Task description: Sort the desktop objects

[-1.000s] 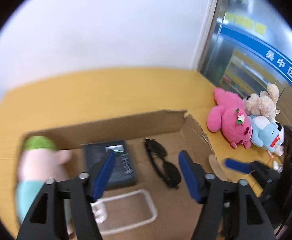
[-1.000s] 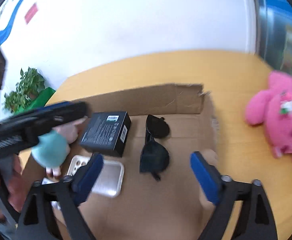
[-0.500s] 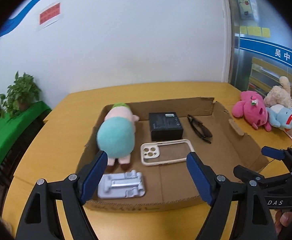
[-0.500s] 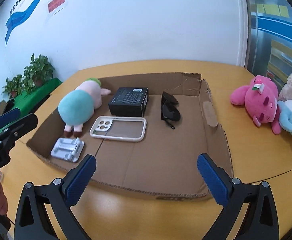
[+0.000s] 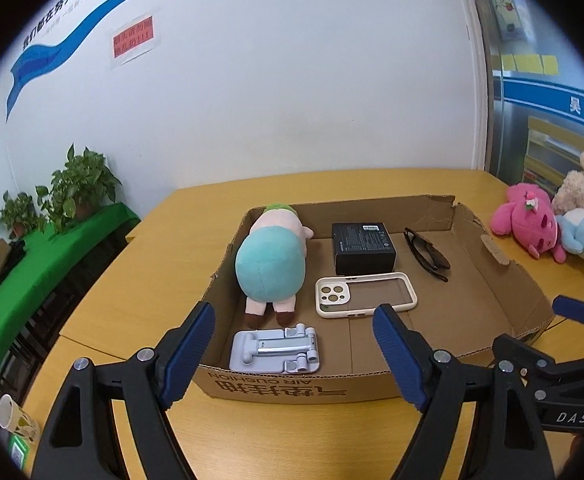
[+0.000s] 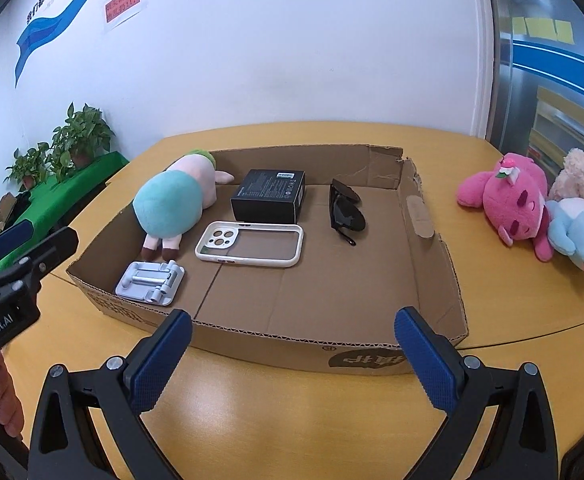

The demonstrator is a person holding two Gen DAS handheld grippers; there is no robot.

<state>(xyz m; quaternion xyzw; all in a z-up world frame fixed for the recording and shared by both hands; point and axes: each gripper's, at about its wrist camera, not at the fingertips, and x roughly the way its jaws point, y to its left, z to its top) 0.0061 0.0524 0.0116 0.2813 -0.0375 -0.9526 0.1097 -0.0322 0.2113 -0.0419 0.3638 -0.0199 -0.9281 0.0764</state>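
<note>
both our grippers, left gripper (image 5: 293, 350) & right gripper (image 6: 292, 356), hang wide apart w/ nothing between, low in frame before the cardboard tray (image 6: 331, 354). left's jaws just widened. sunglasses (image 6: 345, 210) sit center-right; risk: thin frame slips, or pads snag the tray's front wall.

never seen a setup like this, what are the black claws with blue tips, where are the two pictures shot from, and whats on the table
The claws are two handheld grippers, one in each of a person's hands, each with a camera looking along its fingers. One picture is from the left gripper, the other from the right gripper. Both are open and hold nothing. On the yellow table sits a shallow cardboard box holding a plush doll, a black box, sunglasses, a phone case and a grey phone stand. More plush toys lie outside it.
</note>
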